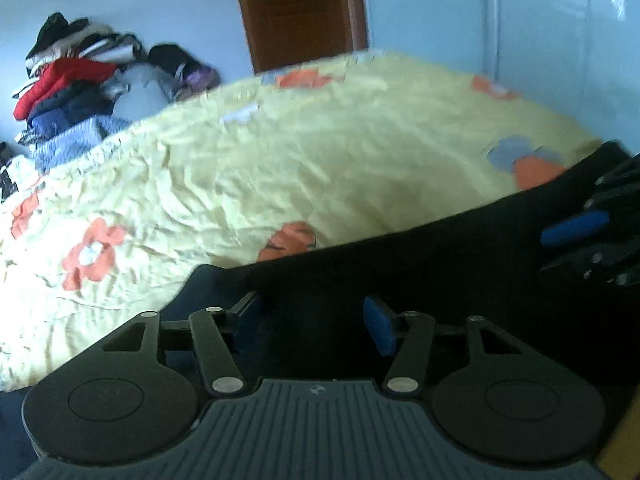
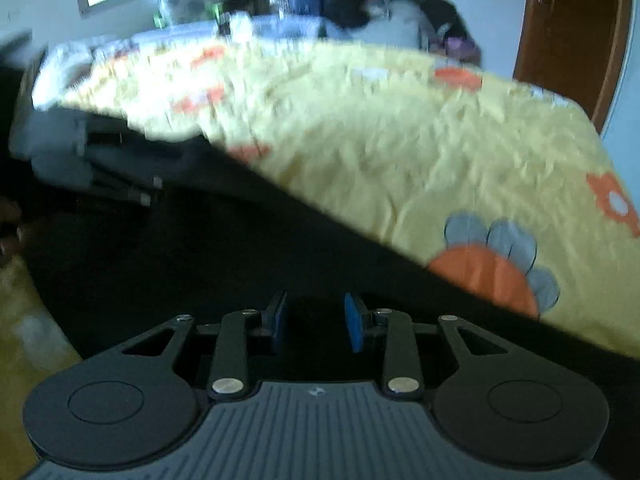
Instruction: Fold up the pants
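Black pants [image 1: 420, 256] on flowered bedspread [image 1: 280, 152]

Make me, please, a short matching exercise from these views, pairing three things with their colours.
Things:
1. pants
2. sheet
3. door

Colours:
a. brown
b. black
c. yellow with orange flowers

Pairs: 1-b, 2-c, 3-a

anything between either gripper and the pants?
Nothing visible. The black pants lie directly under the open left gripper and the open right gripper, along the near edge of the yellow floral bedspread.
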A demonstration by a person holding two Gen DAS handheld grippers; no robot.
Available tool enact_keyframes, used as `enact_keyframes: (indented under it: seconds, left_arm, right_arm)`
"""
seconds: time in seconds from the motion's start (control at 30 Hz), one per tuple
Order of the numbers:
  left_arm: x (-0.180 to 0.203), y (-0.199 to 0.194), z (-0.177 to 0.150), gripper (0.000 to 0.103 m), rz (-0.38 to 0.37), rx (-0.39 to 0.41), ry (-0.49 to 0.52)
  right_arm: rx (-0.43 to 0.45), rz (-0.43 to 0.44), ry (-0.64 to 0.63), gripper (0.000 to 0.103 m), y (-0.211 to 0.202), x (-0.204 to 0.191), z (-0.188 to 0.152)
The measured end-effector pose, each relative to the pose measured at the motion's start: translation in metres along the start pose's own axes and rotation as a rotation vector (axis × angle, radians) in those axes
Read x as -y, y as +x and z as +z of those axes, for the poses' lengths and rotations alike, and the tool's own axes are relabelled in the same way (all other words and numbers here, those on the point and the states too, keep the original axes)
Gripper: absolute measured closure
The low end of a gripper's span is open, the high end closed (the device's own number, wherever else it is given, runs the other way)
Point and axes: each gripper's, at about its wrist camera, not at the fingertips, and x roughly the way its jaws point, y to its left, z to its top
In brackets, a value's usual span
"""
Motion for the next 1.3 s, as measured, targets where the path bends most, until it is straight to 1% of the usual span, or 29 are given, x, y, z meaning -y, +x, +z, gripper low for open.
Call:
enact_keyframes:
  seconds: [0.03, 0.07, 0.1, 0.17, 0.2, 0.23, 0.27, 0.3, 0.33, 0.37, 0.4, 0.47, 0.53, 0.57, 0.63, 0.67, 0.77, 0.83, 0.87, 1.0, 1.17, 1.2, 1.27, 1.3]
  left_arm:
    - [0.0, 0.005, 0.001, 0.036, 0.004, 0.026, -0.019]
    - [0.0, 0.011, 0.005, 0.033, 0.018, 0.03, -0.025]
    - [-0.004, 0.016, 0.01, 0.032, 0.035, 0.034, -0.03]
    - [-0.008, 0.018, 0.017, 0.037, 0.103, 0.046, -0.031]
    - [-0.011, 0.014, 0.018, 0.039, 0.14, 0.051, -0.031]
    - [-0.015, 0.007, 0.017, 0.04, 0.167, 0.066, -0.042]
    - [-0.02, -0.003, 0.015, 0.039, 0.171, 0.085, -0.061]
    - [-0.026, -0.015, 0.011, 0.038, 0.162, 0.101, -0.089]
    - [-0.031, -0.025, 0.006, 0.035, 0.147, 0.111, -0.125]
    - [-0.035, -0.036, 0.0, 0.033, 0.125, 0.124, -0.172]
    - [-0.039, -0.046, -0.007, 0.029, 0.093, 0.141, -0.221]
    - [-0.039, -0.061, -0.022, 0.027, 0.045, 0.165, -0.273]
    - [-0.031, -0.068, -0.033, 0.027, 0.048, 0.176, -0.283]
    - [-0.026, -0.071, -0.039, 0.027, 0.049, 0.187, -0.276]
    - [-0.015, -0.071, -0.049, 0.027, 0.057, 0.201, -0.251]
    - [-0.01, -0.07, -0.053, 0.027, 0.065, 0.197, -0.238]
    - [-0.004, -0.062, -0.06, 0.027, 0.047, 0.157, -0.227]
    - [-0.002, -0.06, -0.065, 0.027, 0.043, 0.145, -0.23]
    - [-0.001, -0.058, -0.066, 0.027, 0.047, 0.145, -0.225]
    - [0.002, -0.055, -0.072, 0.023, 0.055, 0.15, -0.214]
    - [0.003, -0.054, -0.074, 0.019, 0.062, 0.156, -0.207]
    - [0.003, -0.055, -0.074, 0.019, 0.06, 0.158, -0.209]
    - [0.001, -0.058, -0.075, 0.019, 0.062, 0.174, -0.222]
    - [0.0, -0.062, -0.075, 0.019, 0.066, 0.189, -0.234]
  right_arm:
    - [0.032, 0.011, 0.029, 0.073, 0.003, 0.004, 0.0]
    - [0.048, 0.016, 0.073, 0.073, 0.007, 0.01, 0.003]
    - [0.07, -0.004, 0.093, 0.073, 0.011, 0.013, 0.005]
    - [0.114, -0.029, 0.13, 0.073, 0.016, 0.019, 0.008]
    - [0.132, -0.058, 0.173, 0.072, 0.015, 0.021, 0.009]
    - [0.145, -0.084, 0.199, 0.072, 0.011, 0.024, 0.007]
    - [0.177, -0.104, 0.229, 0.07, 0.002, 0.027, 0.001]
    - [0.206, -0.111, 0.256, 0.059, -0.009, 0.031, -0.005]
    - [0.252, -0.12, 0.315, 0.037, -0.026, 0.037, -0.019]
    - [0.293, -0.129, 0.382, 0.028, -0.042, 0.045, -0.034]
    - [0.329, -0.137, 0.442, 0.024, -0.056, 0.051, -0.047]
    - [0.41, -0.138, 0.62, 0.024, -0.09, 0.069, -0.086]
    - [0.472, -0.128, 0.813, 0.023, -0.119, 0.086, -0.127]
    - [0.487, -0.121, 0.89, 0.023, -0.129, 0.093, -0.144]
    - [0.494, -0.119, 0.985, 0.022, -0.143, 0.101, -0.167]
    - [0.49, -0.131, 1.012, 0.022, -0.149, 0.104, -0.176]
    - [0.452, -0.185, 1.066, 0.022, -0.153, 0.109, -0.191]
    - [0.443, -0.19, 1.085, 0.024, -0.15, 0.11, -0.196]
    - [0.451, -0.206, 1.093, 0.024, -0.148, 0.11, -0.198]
    - [0.519, -0.222, 1.119, 0.024, -0.137, 0.119, -0.199]
    - [0.62, -0.238, 1.154, 0.024, -0.121, 0.144, -0.198]
    - [0.636, -0.234, 1.168, 0.026, -0.12, 0.148, -0.2]
    - [0.643, -0.242, 1.209, 0.053, -0.114, 0.155, -0.198]
    - [0.637, -0.255, 1.218, 0.078, -0.112, 0.158, -0.198]
